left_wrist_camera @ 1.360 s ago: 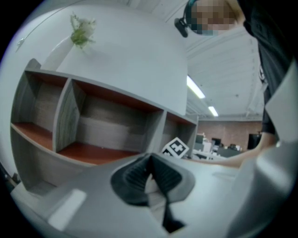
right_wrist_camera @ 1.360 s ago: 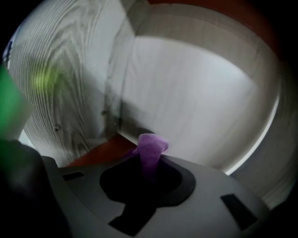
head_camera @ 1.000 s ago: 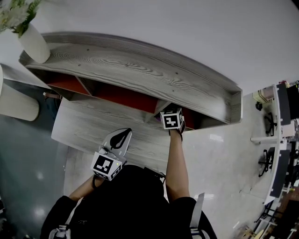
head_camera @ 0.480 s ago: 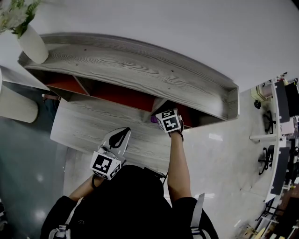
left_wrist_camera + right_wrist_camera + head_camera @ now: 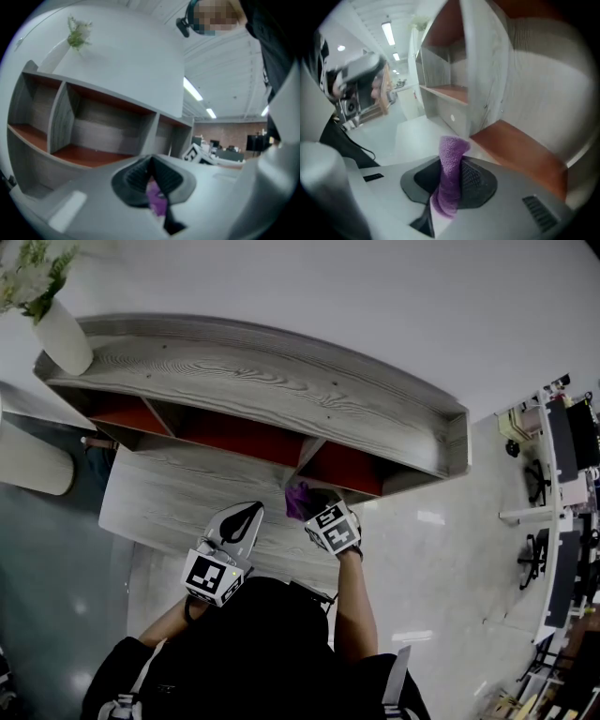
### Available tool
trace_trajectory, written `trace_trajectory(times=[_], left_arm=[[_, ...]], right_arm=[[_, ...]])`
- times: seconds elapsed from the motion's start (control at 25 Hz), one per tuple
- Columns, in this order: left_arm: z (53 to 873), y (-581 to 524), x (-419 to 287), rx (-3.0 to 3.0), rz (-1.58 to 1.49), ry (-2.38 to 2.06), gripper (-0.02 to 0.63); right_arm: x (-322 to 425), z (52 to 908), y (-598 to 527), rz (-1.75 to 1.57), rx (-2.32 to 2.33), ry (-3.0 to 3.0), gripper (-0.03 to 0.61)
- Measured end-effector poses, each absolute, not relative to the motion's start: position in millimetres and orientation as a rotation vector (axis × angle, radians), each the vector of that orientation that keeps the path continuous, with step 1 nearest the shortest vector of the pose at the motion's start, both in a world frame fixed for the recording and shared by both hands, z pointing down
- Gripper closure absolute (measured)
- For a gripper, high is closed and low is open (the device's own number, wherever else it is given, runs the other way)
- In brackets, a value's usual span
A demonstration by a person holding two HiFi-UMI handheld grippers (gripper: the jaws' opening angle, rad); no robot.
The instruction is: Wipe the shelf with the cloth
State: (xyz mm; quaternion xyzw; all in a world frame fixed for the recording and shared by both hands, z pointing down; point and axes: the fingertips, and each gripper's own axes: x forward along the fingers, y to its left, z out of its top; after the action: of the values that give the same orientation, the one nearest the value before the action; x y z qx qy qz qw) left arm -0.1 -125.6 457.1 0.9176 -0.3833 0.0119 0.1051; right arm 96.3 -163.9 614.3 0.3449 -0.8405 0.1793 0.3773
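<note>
In the head view, the right gripper (image 5: 317,510) is just in front of the grey shelf (image 5: 281,395), at the mouth of its right-hand red compartment. The purple cloth (image 5: 298,500) is bunched at its tip. The left gripper (image 5: 246,513) hangs lower left, apart from it. The left gripper view shows its jaws pressed together, with a purple sliver (image 5: 157,200) in the slit below; whether it is pinched is unclear. The right gripper view shows its jaws clamped on the cloth, which stands up between the pads.
</note>
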Motion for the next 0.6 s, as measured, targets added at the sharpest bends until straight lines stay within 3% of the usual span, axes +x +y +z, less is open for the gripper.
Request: trace_trajectory(times=[0.2,0.6], left_arm=[[452.7,-131.4,-2.7,2.723,0.03,-1.162,0.609],[448.3,-130.7,-4.7,2.724,0.02,-1.191,0.609]], right_arm=[[84.6,581.0,-127.2,0.621,1.256,-2.352,0.509],[91.1,502.6,-110.5,0.381,1.697,-2.376,0.508]])
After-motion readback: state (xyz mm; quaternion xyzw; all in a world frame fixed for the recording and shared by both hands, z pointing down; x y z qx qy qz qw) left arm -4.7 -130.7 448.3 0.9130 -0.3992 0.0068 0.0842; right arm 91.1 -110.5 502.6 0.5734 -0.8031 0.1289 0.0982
